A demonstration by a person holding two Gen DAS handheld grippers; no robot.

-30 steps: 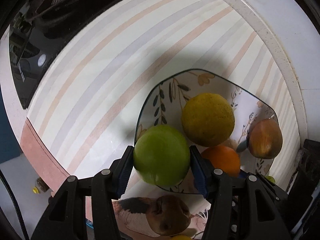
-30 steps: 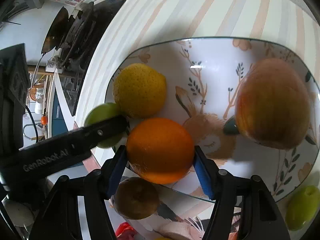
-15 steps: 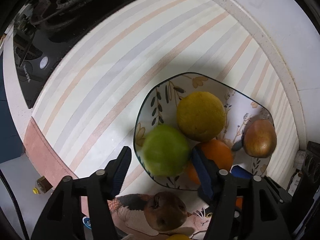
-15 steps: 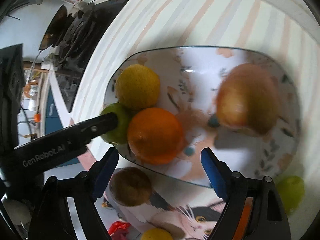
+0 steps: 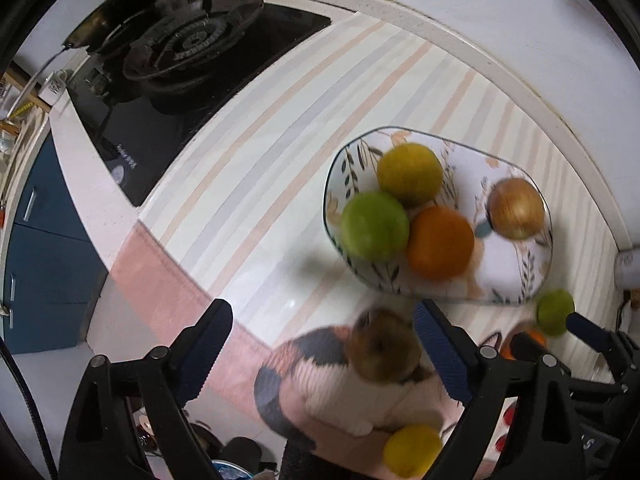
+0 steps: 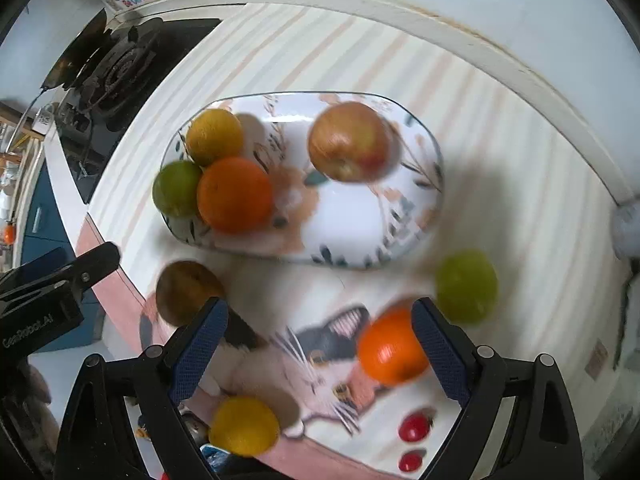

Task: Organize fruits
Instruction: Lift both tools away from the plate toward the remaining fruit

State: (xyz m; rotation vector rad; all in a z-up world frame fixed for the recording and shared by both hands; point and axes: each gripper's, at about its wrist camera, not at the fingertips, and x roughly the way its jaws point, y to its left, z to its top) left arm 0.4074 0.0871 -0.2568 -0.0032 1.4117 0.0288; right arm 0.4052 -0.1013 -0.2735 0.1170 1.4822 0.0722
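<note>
Both grippers are empty right now. The left gripper [image 5: 320, 352] has its jaws spread wide, and so does the right gripper [image 6: 320, 344], nothing held in either.

Nearest the cameras, loose fruit sits on a cat-print mat [image 6: 320, 352]: a small yellow fruit [image 6: 244, 426] at the near edge, 2 little red fruits [image 6: 416, 428], probably cherry tomatoes, an orange [image 6: 390, 346] just beside the right gripper's right finger, and a brown, bruised-looking apple or pear [image 5: 384, 346] between the left fingers, too blurred to call. A green fruit [image 6: 466, 286] lies on the striped counter [image 5: 260, 184] just off the mat.

Beyond that, the floral dish [image 6: 420, 216] holds 4: a green apple [image 5: 374, 226], another orange [image 5: 440, 242] and a yellow citrus [image 5: 410, 174] bunched together touching, plus a reddish apple [image 6: 350, 142] sitting apart. Gas stove [image 5: 188, 44] at the far left.

My guess on handling: all round, firm, smooth-skinned, so they'll roll. Grab across the widest middle, gently on the brown one since it looks soft.
</note>
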